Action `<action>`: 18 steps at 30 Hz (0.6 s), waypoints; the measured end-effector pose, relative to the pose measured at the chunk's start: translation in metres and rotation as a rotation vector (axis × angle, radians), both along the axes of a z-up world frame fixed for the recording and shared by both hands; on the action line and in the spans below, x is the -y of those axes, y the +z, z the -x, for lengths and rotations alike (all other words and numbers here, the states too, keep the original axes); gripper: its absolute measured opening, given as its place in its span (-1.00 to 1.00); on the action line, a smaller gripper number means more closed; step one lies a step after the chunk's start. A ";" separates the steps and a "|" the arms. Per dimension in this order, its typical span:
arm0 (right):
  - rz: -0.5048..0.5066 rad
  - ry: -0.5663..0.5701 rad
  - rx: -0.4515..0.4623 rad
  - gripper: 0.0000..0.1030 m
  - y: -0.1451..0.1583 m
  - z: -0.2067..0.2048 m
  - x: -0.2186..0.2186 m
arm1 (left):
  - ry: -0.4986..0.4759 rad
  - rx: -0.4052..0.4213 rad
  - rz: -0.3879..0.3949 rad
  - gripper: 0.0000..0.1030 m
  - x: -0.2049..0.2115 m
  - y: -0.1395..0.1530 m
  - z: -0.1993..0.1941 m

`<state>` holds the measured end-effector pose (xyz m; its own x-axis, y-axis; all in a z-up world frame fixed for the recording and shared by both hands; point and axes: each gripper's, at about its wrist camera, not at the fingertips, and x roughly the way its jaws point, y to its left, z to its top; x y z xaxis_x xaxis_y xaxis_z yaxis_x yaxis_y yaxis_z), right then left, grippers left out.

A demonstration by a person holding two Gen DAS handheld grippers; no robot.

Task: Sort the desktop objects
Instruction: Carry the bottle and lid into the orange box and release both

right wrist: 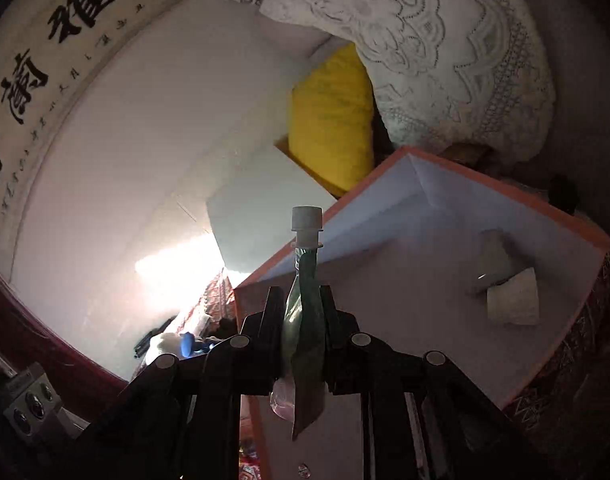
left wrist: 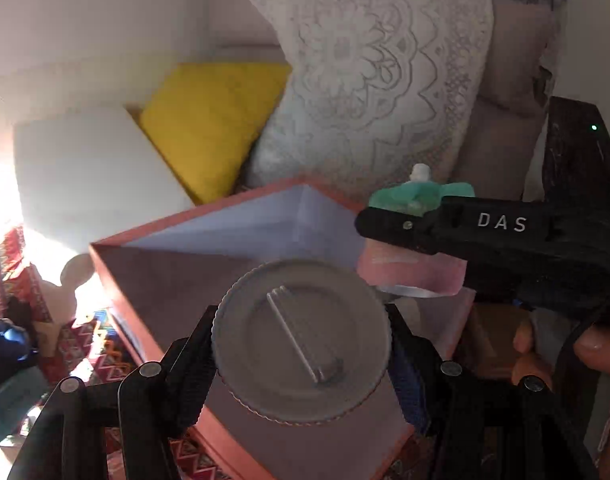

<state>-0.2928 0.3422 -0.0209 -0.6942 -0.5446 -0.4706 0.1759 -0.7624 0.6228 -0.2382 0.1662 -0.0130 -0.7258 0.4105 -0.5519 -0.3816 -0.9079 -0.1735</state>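
An open box with an orange rim (left wrist: 185, 216) and pale inside fills the middle of the left wrist view. My left gripper (left wrist: 301, 340) is shut on a round grey jar with a ribbed lid (left wrist: 301, 336), held over the box. My right gripper (left wrist: 401, 236) comes in from the right, shut on a green and pink pouch (left wrist: 421, 194) with a white spout cap. In the right wrist view the right gripper (right wrist: 303, 312) pinches the pouch (right wrist: 305, 320) upright above the box (right wrist: 505, 188). A small white object (right wrist: 513, 300) lies inside the box.
Behind the box are a yellow cushion (left wrist: 209, 120), a white lace pillow (left wrist: 369, 72) and a white block (left wrist: 89, 168). A red patterned cloth (left wrist: 93, 344) covers the surface under the box. A hand (left wrist: 593, 348) holds the right gripper. A calligraphy scroll (right wrist: 65, 40) hangs on the wall.
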 end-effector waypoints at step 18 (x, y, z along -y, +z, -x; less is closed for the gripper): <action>0.000 -0.065 -0.008 0.71 0.008 -0.010 0.009 | 0.128 -0.011 -0.065 0.99 0.038 0.002 -0.020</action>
<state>-0.2829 0.3333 -0.0128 -0.7315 -0.4985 -0.4652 0.1311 -0.7724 0.6215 -0.2178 0.1279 -0.0113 -0.7805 0.3487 -0.5188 -0.2656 -0.9363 -0.2298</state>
